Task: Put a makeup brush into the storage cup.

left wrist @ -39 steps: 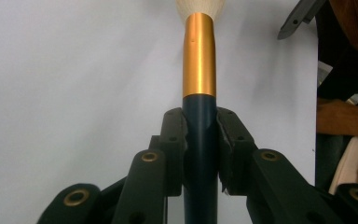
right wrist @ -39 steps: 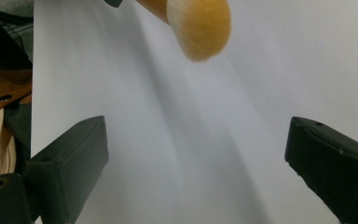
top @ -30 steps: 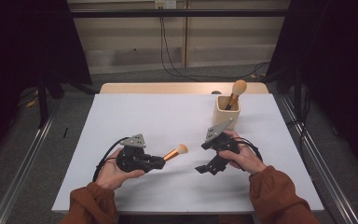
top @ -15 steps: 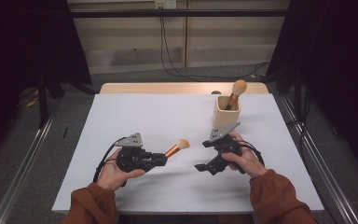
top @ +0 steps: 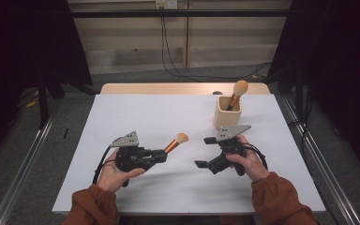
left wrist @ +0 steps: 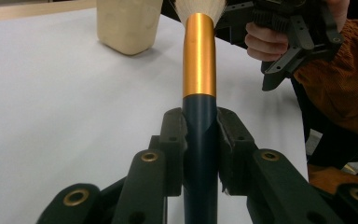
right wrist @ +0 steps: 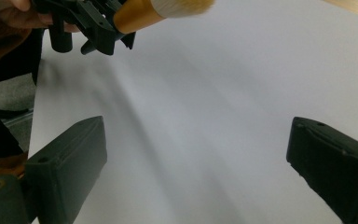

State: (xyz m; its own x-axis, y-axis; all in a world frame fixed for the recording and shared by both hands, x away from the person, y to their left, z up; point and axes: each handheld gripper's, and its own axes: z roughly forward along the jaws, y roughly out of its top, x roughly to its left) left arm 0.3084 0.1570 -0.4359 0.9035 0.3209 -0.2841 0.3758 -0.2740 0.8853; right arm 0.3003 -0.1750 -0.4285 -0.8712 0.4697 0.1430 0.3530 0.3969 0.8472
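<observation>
Two grippers worked over a white surface [top: 136,112] that took up most of the high view. Beyond the right gripper [top: 209,152], on its far side and close by, stood a cream holder [top: 228,112] with one makeup brush [top: 236,92] upright in it, bristles up. The right gripper's jaws stood spread wide with nothing between them, pointing toward the other gripper. The left gripper [top: 161,156] was pinching a second brush [top: 176,142] by its dark handle [left wrist: 199,140], jaws pressed against both sides of it; the gold ferrule [left wrist: 199,56] and pale bristles [top: 182,138] stuck out ahead of the jaws, raised off the surface and aimed toward the holder and the right gripper's side.

By my judgement the step in hand was either passing this brush to the open gripper or carrying it to the holder. To do it well, the left gripper should keep its pinch firm on the handle, since the round shaft could roll or slide between the jaws. For a handover, the right gripper ought to close on the gold ferrule or the bare handle just ahead of the left jaws, not on the soft bristles, and the left should release only once that grip is sure. For the holder, the brush would need tipping handle-down above the opening, clear of the brush already standing there
</observation>
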